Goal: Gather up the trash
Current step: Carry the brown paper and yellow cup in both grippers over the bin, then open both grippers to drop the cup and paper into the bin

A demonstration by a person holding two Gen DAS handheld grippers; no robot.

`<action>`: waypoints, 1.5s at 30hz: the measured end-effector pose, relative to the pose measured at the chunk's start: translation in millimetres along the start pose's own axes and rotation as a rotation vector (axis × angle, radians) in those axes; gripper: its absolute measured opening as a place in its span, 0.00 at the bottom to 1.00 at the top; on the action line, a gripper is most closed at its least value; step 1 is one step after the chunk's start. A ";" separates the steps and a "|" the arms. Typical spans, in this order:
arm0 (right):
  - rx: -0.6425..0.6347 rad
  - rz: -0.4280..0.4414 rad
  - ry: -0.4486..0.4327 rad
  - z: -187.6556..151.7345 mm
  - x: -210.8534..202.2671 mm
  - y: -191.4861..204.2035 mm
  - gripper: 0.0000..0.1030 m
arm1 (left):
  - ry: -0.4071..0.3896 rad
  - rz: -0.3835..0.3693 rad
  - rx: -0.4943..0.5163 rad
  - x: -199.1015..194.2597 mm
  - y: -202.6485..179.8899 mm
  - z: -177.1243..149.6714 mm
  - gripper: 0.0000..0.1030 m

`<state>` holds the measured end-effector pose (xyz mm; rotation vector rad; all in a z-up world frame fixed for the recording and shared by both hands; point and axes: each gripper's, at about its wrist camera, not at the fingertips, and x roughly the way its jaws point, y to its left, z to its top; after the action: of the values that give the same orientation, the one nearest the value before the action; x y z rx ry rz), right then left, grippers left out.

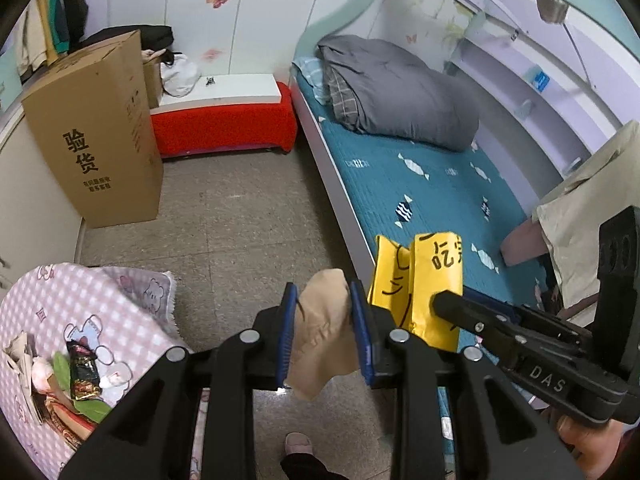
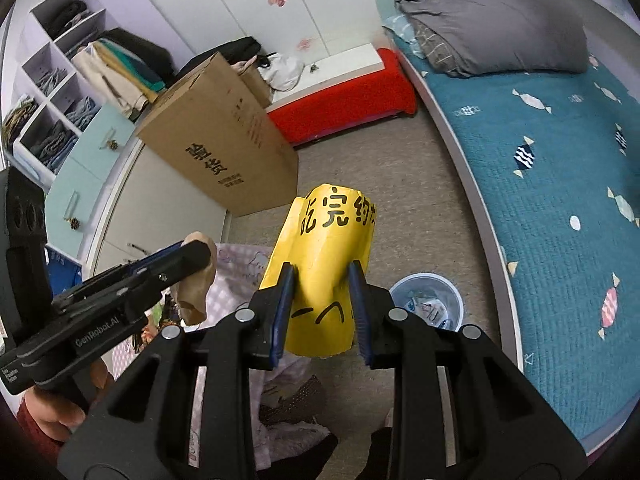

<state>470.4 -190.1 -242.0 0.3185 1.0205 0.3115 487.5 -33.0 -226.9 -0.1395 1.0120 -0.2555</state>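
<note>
Bed [image 2: 560,184] with teal cover along one side, cardboard box [image 2: 224,148] standing on the floor [image 1: 240,216], low worktop [image 1: 60,300] under a pink checked cloth holding more trash: a dark snack wrapper [image 1: 83,376] and paper scraps beside it.

Bin [image 2: 427,300], small and pale blue, sits on the floor near the bed edge, already some wrappers inside. It shows in the right wrist view only, just past the yellow bag.

Yellow bag [image 2: 324,264], printed paper or foil, is pinched across its lower middle by the right tongs [image 2: 322,308], top flaring free. Looks light, creased, semi-stiff; probably slick, so hold the doubled fold, not a single edge.

Brown paper [image 1: 322,332], crumpled, is gripped by the left tongs [image 1: 324,336], narrow, with its tail hanging below the pads. Very light, soft, no breakage worry; likely flutters when let go, so best released low over the bin.
</note>
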 end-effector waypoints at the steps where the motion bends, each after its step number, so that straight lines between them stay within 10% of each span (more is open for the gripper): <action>1: 0.001 0.003 -0.003 0.3 0.3 -4.3 0.34 | 0.005 0.006 0.006 3.1 -4.2 1.2 0.25; 4: 0.001 0.001 0.026 1.9 12.6 -22.3 0.64 | 0.022 0.021 0.016 11.9 -11.0 5.0 0.25; 34: 0.183 -0.090 -0.123 -12.2 -59.1 -101.9 0.71 | 0.129 -0.030 0.192 58.4 -104.3 11.0 0.27; 40: 0.220 -0.107 -0.154 -16.4 -71.1 -110.2 0.72 | 0.117 -0.017 0.185 56.8 -109.3 19.2 0.67; 45: 0.222 -0.109 -0.150 -20.8 -72.4 -107.6 0.72 | 0.105 -0.005 0.148 50.8 -103.7 17.5 0.68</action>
<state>428.3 -314.5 -238.8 0.4784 0.9216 0.0740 512.7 -146.7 -235.2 0.0055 1.0933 -0.3441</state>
